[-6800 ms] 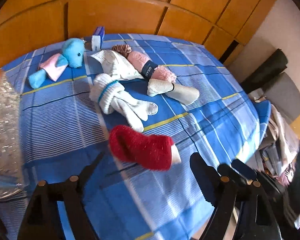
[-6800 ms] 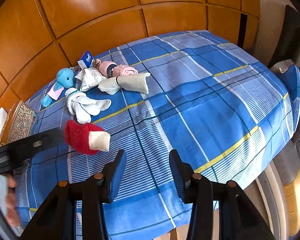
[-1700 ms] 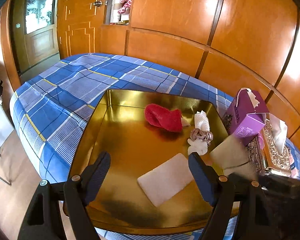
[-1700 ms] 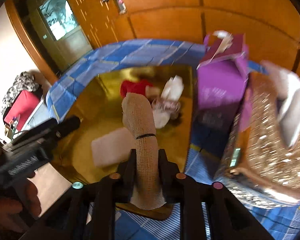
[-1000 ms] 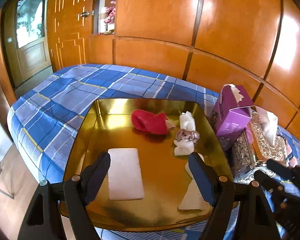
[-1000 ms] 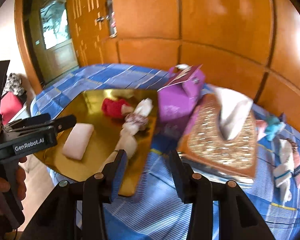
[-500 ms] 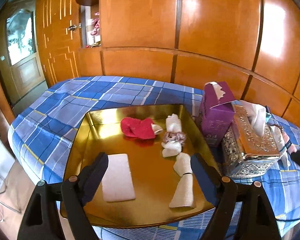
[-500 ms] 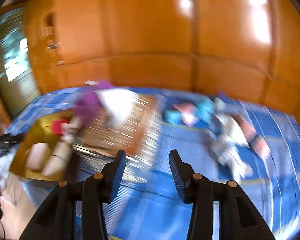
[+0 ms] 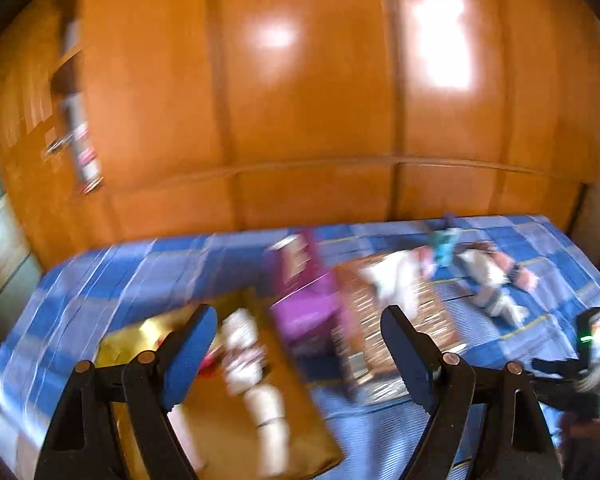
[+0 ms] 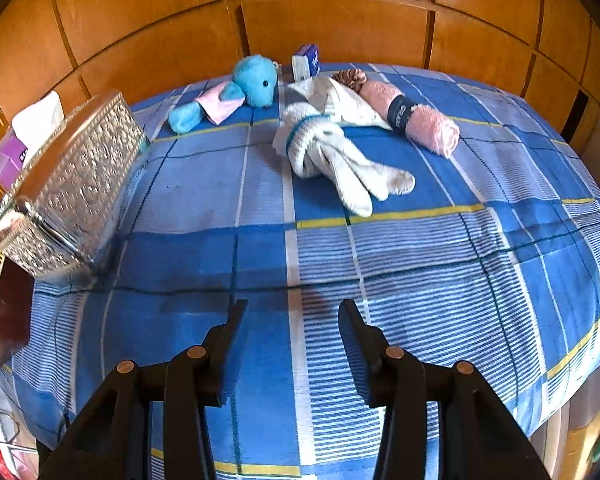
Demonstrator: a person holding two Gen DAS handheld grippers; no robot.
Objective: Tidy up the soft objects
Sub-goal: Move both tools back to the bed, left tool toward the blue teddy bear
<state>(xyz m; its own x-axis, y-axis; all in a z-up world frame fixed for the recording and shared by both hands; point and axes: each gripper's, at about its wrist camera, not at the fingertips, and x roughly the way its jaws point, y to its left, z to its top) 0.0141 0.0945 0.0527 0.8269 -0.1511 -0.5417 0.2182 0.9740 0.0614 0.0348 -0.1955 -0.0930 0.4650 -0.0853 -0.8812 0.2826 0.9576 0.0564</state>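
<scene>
Toward the far middle of the blue plaid surface (image 10: 380, 248), in the right wrist view, lie the soft things: a bundle of white socks (image 10: 332, 160) with a blue band, its toes pointing near and right; a white cloth (image 10: 332, 96) just behind it, touching; and a rolled pink towel (image 10: 416, 118) with a dark band, lying to the right of the cloth with a brownish scrunchie (image 10: 350, 76) at its far end. Left of these a blue plush toy (image 10: 244, 88) lies on its side with a pink cloth piece (image 10: 220, 102) against its body. A small blue and white box (image 10: 306, 60) stands at the far edge by the wooden wall panels (image 10: 332, 28).

At the left a silver embossed tissue box (image 10: 72, 188) sits with white tissue (image 10: 38, 120) sticking up behind it, and a purple carton (image 10: 10, 154) shows beyond.

The right gripper (image 10: 292, 322) hangs over bare cloth near the front, well apart from the socks, its fingers (image 10: 354, 332) parted moderately with nothing between them.

The left wrist view is badly blurred. The left gripper (image 9: 296, 328) has its fingers (image 9: 190, 340) spread wide and empty. Beyond them a gold tray (image 9: 236, 412) sits at the near left holding pale soft items that cannot be told apart, with a smear of red among them; the purple carton and tissue box stand to its right, and the socks and toy are smeared at the far right.
</scene>
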